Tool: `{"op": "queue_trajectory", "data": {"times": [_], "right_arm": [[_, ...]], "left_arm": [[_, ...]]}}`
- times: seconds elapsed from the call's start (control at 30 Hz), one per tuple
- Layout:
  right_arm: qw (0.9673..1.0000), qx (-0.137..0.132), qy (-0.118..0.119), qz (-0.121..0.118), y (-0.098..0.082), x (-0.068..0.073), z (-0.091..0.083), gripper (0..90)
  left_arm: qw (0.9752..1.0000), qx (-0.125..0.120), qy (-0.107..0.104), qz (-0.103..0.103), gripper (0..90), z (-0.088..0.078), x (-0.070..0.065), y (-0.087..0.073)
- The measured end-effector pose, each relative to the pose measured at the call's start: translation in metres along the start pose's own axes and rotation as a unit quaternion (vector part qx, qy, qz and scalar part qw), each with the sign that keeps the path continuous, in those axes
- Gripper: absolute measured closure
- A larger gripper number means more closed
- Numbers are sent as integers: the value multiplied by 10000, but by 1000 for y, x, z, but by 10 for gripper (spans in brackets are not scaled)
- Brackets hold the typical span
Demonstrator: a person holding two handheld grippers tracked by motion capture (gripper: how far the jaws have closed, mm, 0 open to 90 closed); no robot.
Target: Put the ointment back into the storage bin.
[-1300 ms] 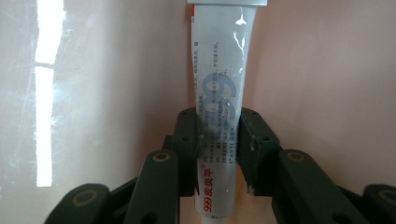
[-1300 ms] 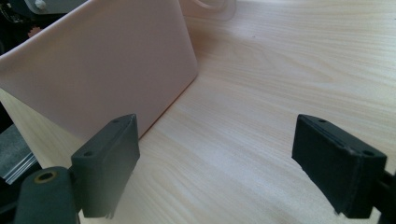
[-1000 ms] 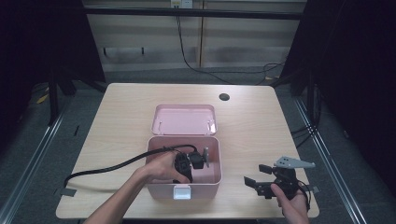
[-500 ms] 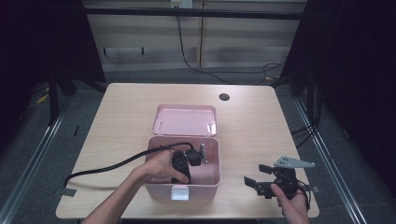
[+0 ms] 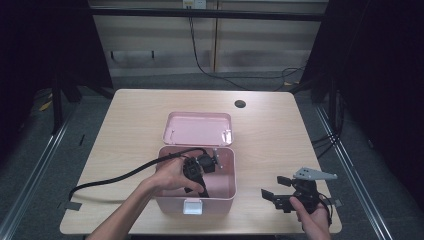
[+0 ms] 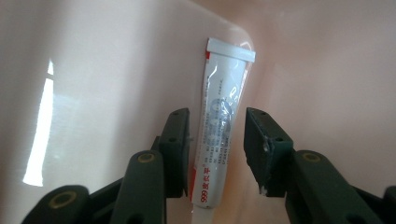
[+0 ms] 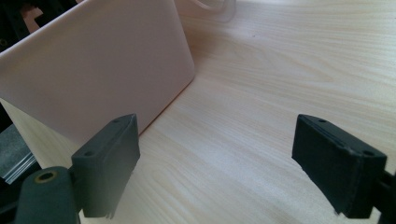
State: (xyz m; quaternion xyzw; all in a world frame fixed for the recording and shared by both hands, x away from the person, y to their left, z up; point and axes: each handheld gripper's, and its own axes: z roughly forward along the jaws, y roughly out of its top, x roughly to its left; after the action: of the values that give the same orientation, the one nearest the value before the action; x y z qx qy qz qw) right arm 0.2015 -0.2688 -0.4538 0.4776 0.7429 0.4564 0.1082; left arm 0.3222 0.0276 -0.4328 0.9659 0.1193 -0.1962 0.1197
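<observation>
Tube [image 6: 219, 126] lower end cut off at 6 o'clock, print too blurred to read. Left tongs [image 5: 200, 187] tips hidden inside pink box [image 5: 222, 192]. Box far side cut off in right gripper view.

high: overhead, forward-down | gripper views: close, along jaws | shared: pink box [image 5: 222, 192]

The table [image 5: 125, 130] was light wood, with a small dark round hole [image 5: 240, 104] near its far edge. Grey floor [image 5: 45, 165] lay around it. Behind it stood a pale wall [image 5: 150, 45] of panels, and a black cable [image 5: 200, 60] hung down it. Dark shapes stood at both sides. A metal rail [image 5: 37, 165] ran along the floor on the left.
</observation>
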Motion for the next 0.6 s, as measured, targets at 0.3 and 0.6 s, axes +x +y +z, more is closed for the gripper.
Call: {"op": "queue_trajectory", "data": {"times": [0.3, 0.6], "right_arm": [[10000, -2, 4, 5, 0, 0, 0, 144], [10000, -2, 2, 21, 0, 0, 0, 143]], "left_arm": [[9995, -246, 184, 104, 634, -14, -10, 0], [9983, -429, 375, 141, 614, -29, -19, -6]]}}
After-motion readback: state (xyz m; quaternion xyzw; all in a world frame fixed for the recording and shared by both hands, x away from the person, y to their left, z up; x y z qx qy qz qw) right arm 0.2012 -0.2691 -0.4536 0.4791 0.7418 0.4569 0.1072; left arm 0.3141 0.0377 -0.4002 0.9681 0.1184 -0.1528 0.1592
